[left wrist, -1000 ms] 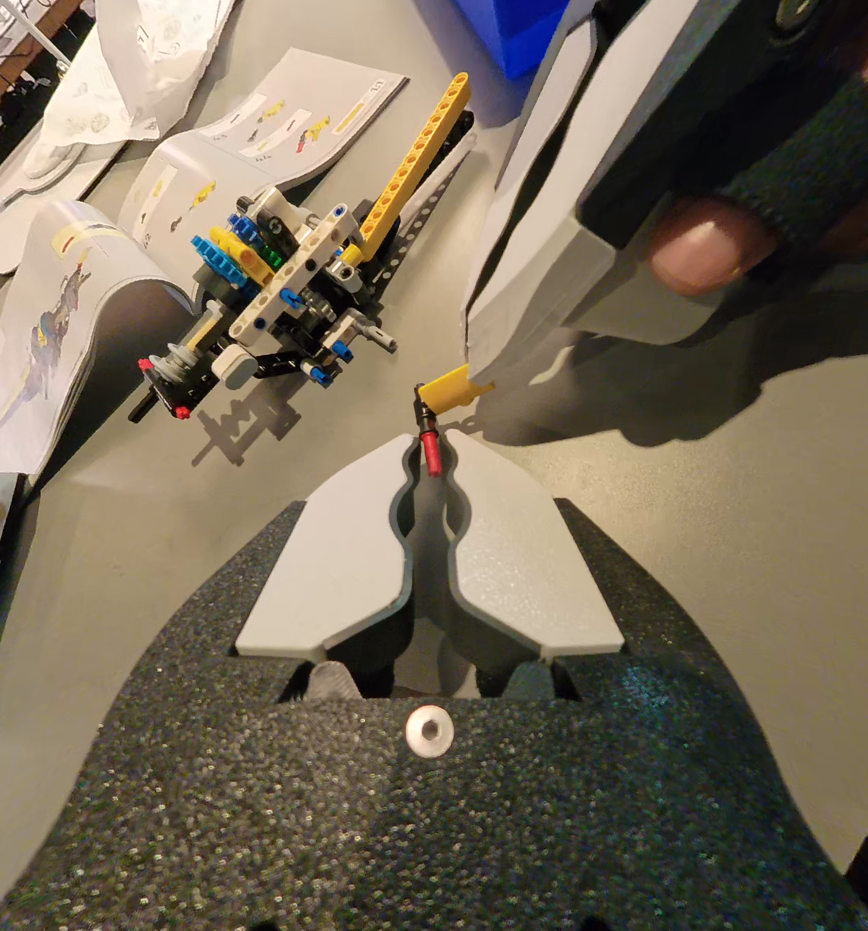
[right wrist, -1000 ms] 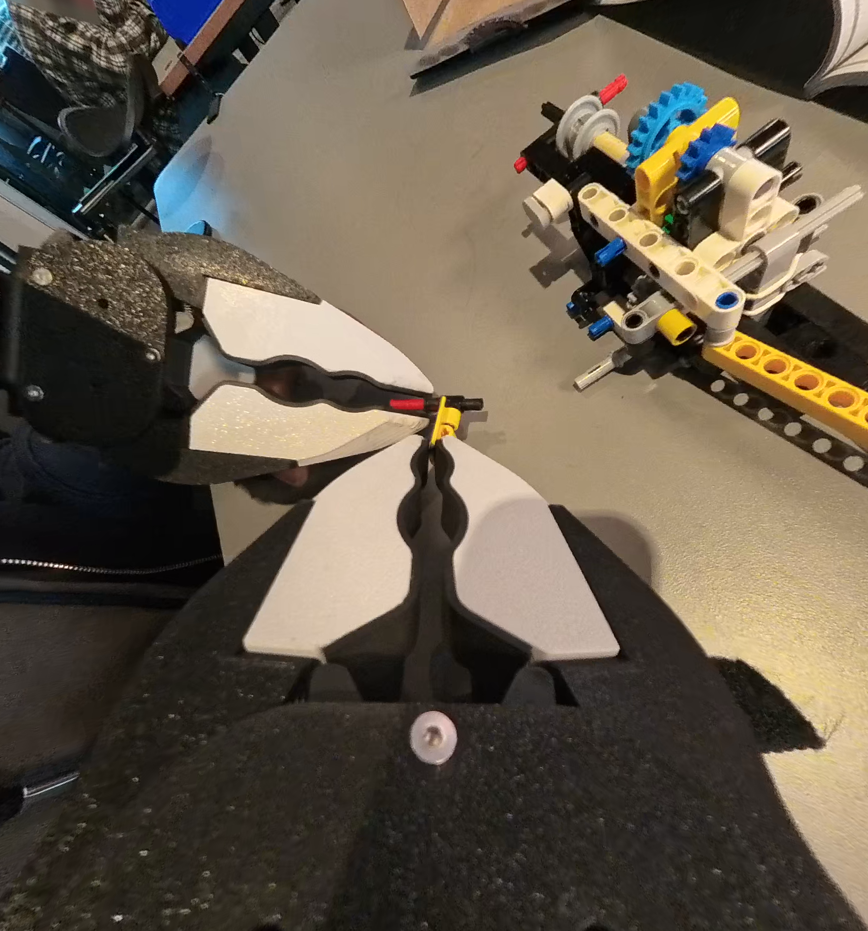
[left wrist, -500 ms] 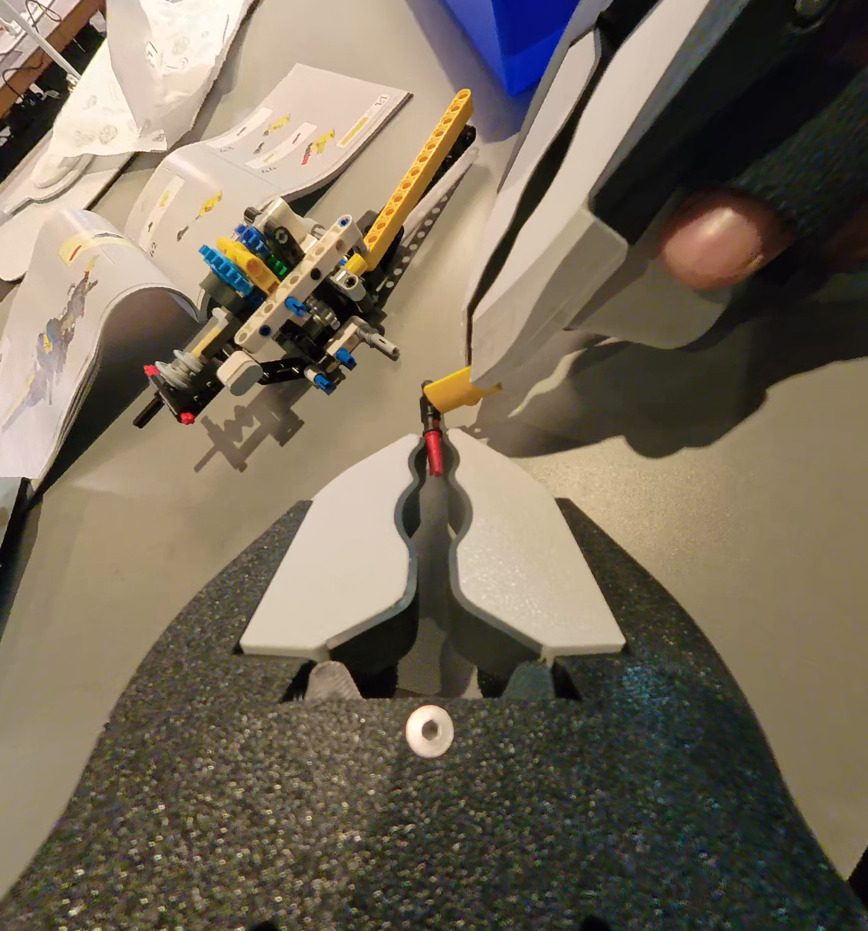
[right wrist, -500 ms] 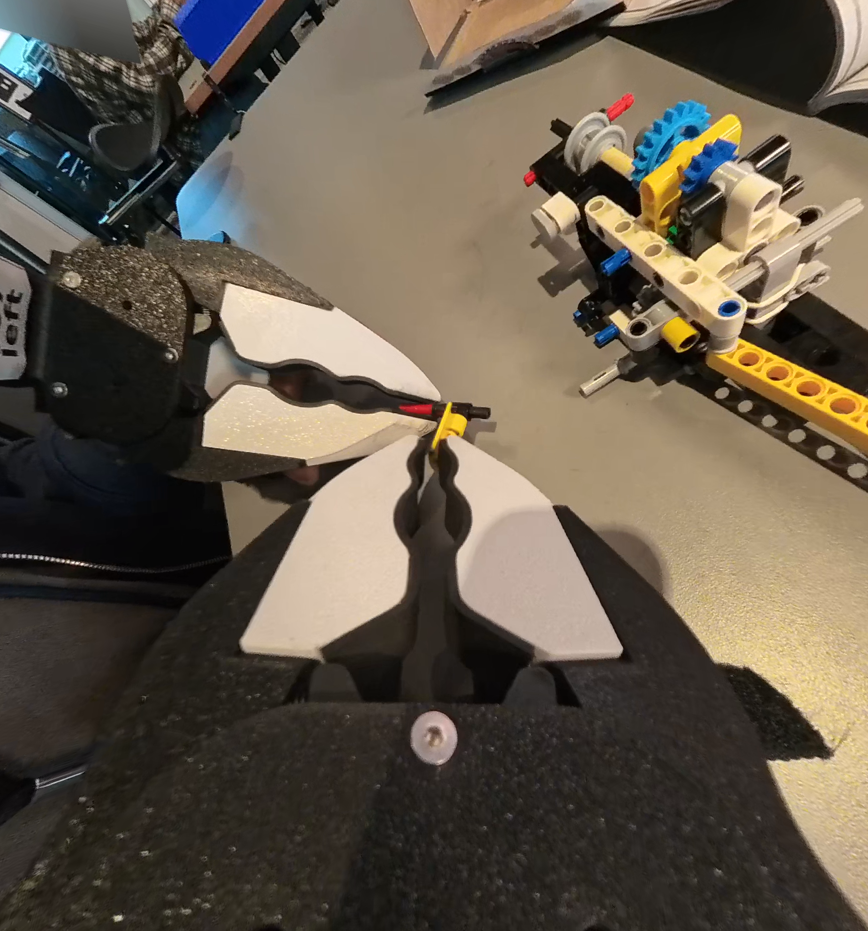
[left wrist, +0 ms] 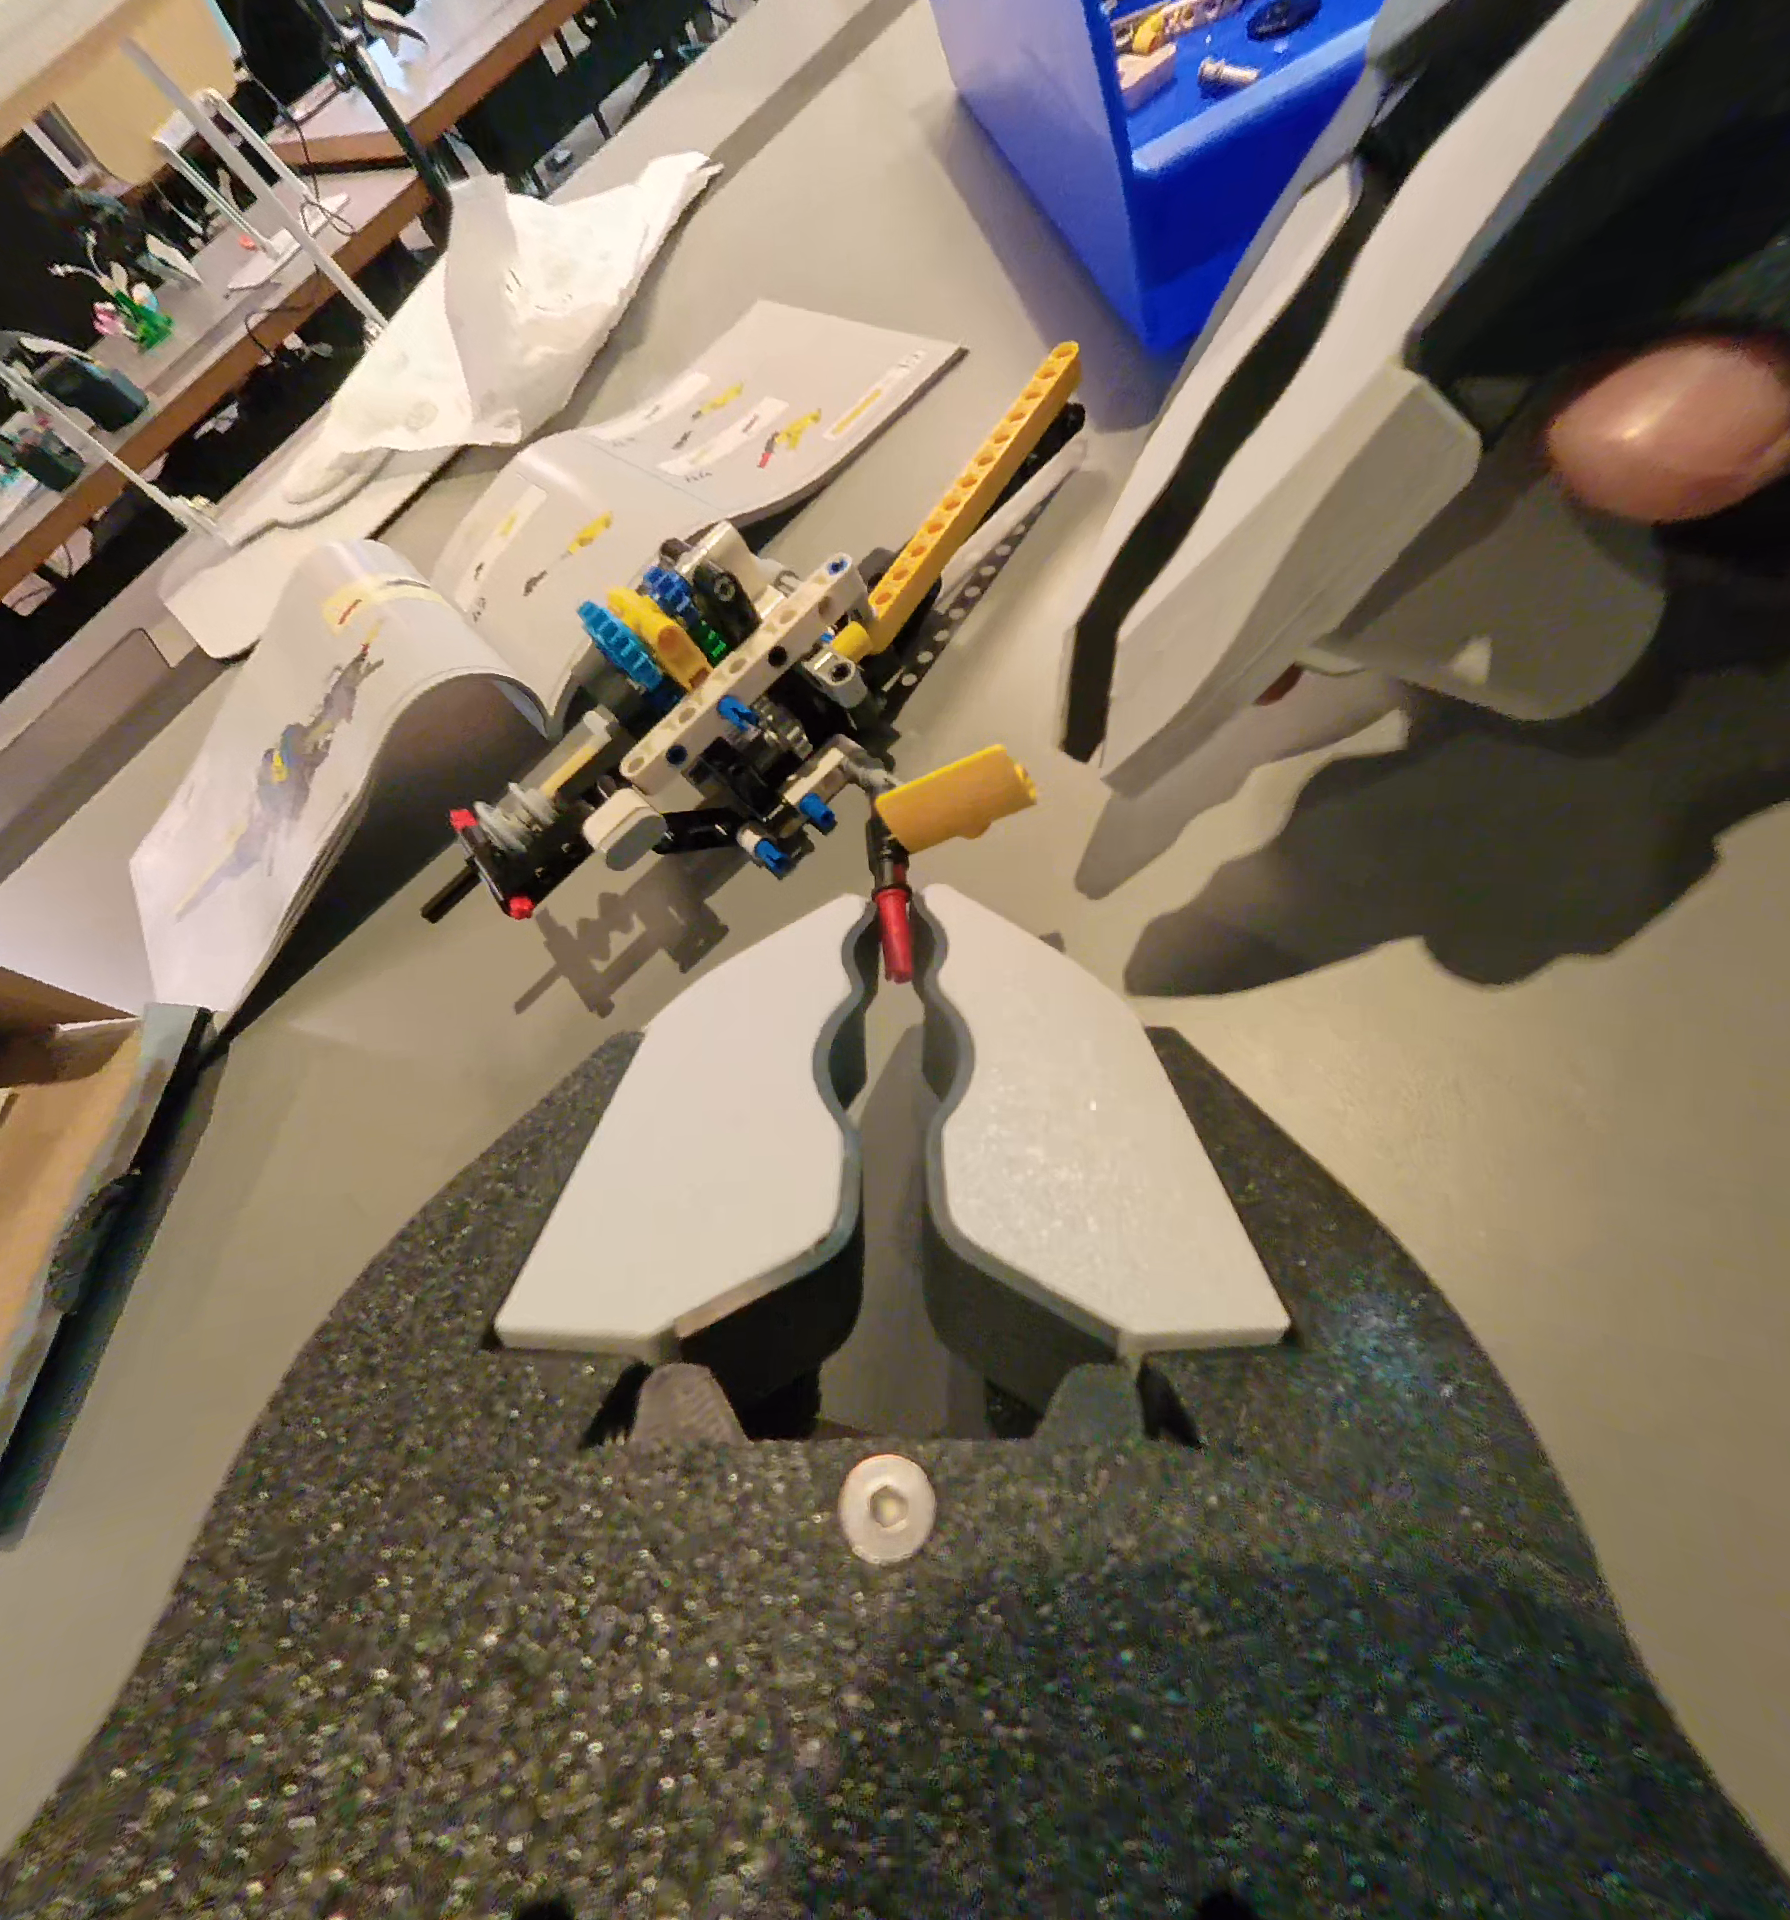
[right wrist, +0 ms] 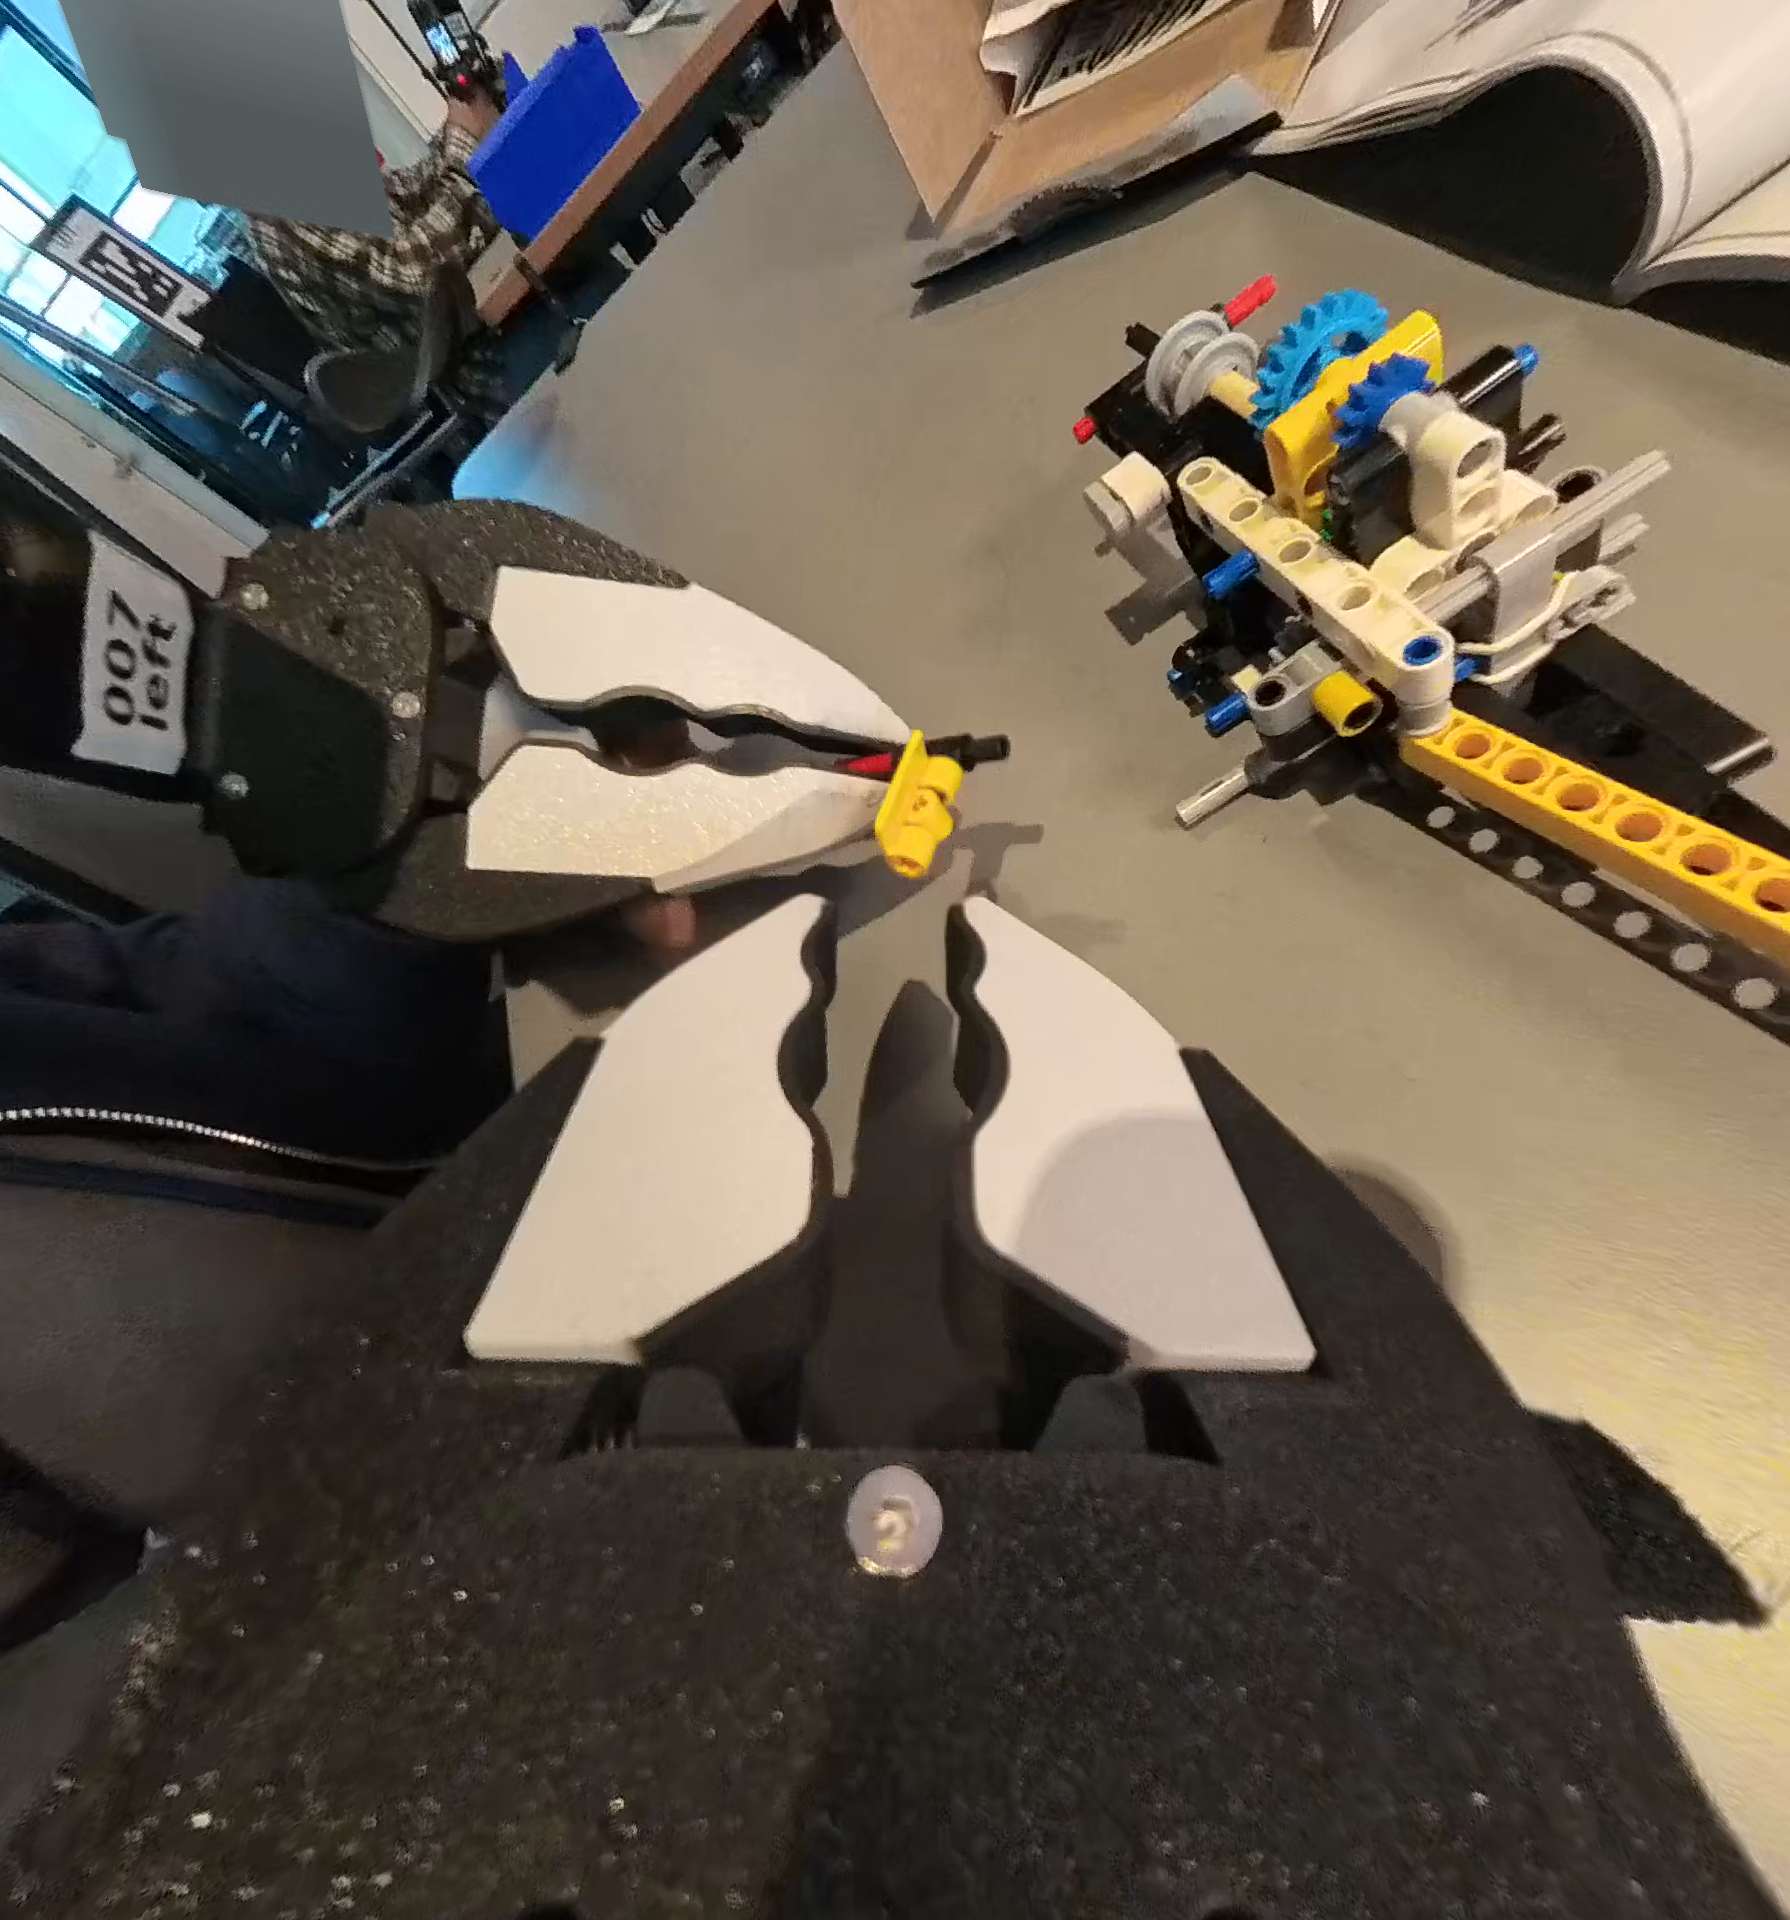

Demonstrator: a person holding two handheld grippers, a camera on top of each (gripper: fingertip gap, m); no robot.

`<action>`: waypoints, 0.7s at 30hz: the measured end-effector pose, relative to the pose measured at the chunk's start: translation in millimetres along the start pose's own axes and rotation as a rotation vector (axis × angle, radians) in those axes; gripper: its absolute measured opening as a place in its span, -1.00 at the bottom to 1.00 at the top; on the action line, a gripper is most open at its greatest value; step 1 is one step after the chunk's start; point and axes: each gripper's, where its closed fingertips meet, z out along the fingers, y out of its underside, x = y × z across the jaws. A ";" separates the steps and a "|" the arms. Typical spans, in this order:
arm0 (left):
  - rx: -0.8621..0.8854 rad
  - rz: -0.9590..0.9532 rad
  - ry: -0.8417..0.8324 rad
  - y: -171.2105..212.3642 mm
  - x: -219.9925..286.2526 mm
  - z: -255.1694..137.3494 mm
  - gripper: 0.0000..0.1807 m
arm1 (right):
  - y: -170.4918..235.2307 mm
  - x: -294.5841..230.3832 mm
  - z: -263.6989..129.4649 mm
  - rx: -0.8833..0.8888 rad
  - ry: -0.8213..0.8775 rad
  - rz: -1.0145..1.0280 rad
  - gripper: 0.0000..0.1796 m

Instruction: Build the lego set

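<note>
A blue bin point(left wrist: 1109, 197) stands at the far edge of the grey table point(left wrist: 1493, 1195), with a few small loose parts lying inside it, too small to name. The left gripper point(left wrist: 889, 914) has its jaws closed on a thin red axle point(left wrist: 893, 925), pinched right at the tips; a black section continues out of the front, and a yellow connector piece point(left wrist: 958, 795) sits pushed onto that protruding end, held clear above the table. The right gripper point(right wrist: 889, 909) has its jaws parted with a clear gap and nothing between them; its tips sit just below the yellow connector piece, apart from it. The partly built lego model point(right wrist: 1369, 540), with blue gears, a white holed beam and a long yellow beam point(right wrist: 1639, 831), rests on the table near the grippers, touched by neither. An open instruction booklet point(left wrist: 351, 707) curls up just behind the model, with a crumpled white plastic bag point(left wrist: 517, 312) beyond it and a cardboard box point(right wrist: 1036, 114) nearby.
</note>
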 end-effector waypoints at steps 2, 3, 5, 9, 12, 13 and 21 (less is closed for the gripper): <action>0.021 0.002 0.016 -2.3 -1.1 0.4 -0.94 | 1.2 4.1 -2.3 -0.019 0.016 -0.025 -0.77; 0.037 0.001 0.033 -4.1 -1.4 0.5 -0.94 | 1.4 6.8 -3.8 -0.029 0.029 -0.042 -0.77; 0.082 -0.011 0.072 -9.3 -3.5 0.3 -0.94 | 2.0 13.1 -6.5 -0.055 0.064 -0.090 -0.77; 0.210 -0.035 0.128 -23.7 -12.3 -2.3 -0.95 | -2.4 16.0 -8.5 -0.086 0.068 -0.155 -0.78; 0.290 -0.047 0.142 -32.9 -15.6 -6.3 -0.95 | -8.2 10.6 -5.3 -0.081 0.026 -0.173 -0.78; 0.303 -0.042 0.139 -33.9 -15.9 -7.3 -0.95 | -9.4 9.4 -4.0 -0.079 0.019 -0.183 -0.78; 0.330 0.030 0.113 -35.4 -11.2 -9.1 -0.95 | -8.1 5.7 -0.8 -0.047 -0.007 -0.225 -0.78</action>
